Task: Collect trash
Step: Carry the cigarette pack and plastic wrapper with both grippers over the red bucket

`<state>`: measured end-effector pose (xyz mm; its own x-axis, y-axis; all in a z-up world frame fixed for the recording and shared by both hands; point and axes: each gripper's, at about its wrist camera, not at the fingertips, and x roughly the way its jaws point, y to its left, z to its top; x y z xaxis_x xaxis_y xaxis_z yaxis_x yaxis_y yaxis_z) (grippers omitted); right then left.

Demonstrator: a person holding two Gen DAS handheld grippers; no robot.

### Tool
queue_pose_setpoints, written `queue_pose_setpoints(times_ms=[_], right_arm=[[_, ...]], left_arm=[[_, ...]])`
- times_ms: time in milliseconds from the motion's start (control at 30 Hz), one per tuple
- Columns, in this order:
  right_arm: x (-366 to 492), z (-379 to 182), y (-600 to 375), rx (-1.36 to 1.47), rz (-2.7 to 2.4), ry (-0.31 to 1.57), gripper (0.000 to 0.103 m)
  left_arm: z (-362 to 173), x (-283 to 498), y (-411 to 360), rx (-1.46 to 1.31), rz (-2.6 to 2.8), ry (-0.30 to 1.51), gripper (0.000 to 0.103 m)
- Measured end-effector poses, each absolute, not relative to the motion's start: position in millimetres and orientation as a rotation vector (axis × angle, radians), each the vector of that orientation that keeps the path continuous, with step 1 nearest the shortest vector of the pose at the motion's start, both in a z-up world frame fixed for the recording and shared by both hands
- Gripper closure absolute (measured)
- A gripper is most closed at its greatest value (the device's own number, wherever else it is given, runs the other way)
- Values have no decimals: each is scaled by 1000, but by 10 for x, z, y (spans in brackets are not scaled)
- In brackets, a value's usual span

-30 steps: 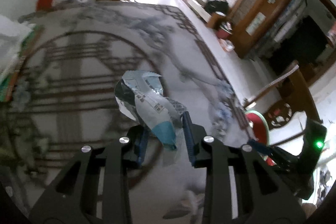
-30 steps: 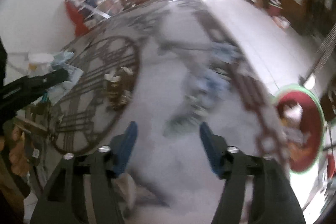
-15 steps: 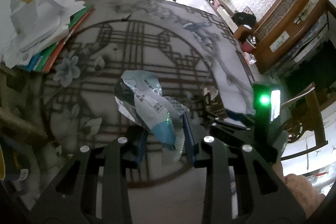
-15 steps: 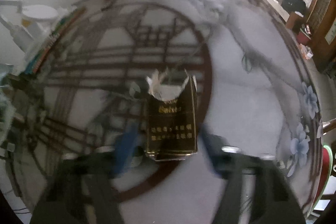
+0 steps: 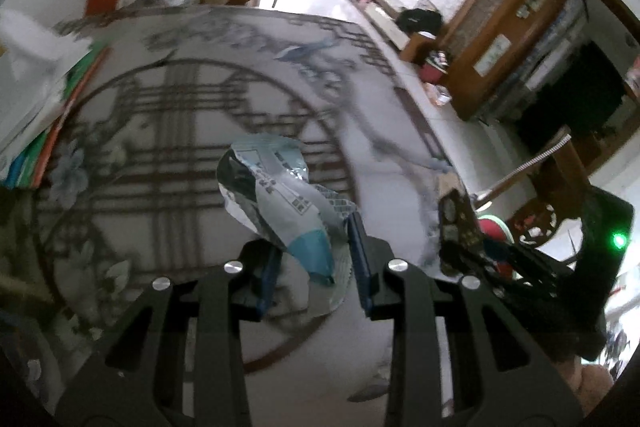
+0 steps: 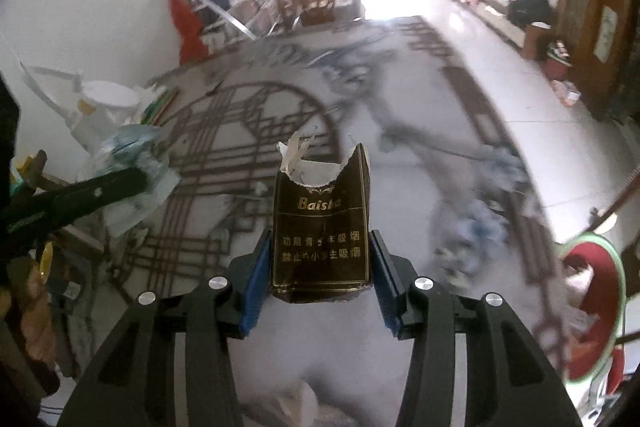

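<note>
Gripping: left tool (image 5: 312, 267) clamps wrapper (image 5: 276, 203) | right tool (image 6: 318, 279) clamps cigarette pack (image 6: 322, 227)

The dark cigarette pack (image 6: 321, 227) reads "Baisha" above gold Chinese characters.

My right gripper (image 6: 318, 263), empty and wide a second ago, has just been closing and now clamps the torn brown cigarette pack (image 6: 322, 231), lifted clear of the patterned table (image 6: 404, 163), where it lay half a second ago.
</note>
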<state>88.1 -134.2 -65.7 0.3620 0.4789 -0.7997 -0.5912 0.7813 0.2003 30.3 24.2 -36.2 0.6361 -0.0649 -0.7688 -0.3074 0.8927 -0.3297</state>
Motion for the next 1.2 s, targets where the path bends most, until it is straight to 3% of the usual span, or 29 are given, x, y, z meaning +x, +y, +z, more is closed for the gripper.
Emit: queue_pose_setpoints(times_ms=[667, 1200], right_arm=[[956, -438, -3143, 31, 435, 965, 57], [1358, -615, -4582, 122, 285, 996, 57]], left_arm=[[-230, 991, -1179, -352, -66, 892, 73], [-487, 1791, -2730, -268, -256, 989, 73]])
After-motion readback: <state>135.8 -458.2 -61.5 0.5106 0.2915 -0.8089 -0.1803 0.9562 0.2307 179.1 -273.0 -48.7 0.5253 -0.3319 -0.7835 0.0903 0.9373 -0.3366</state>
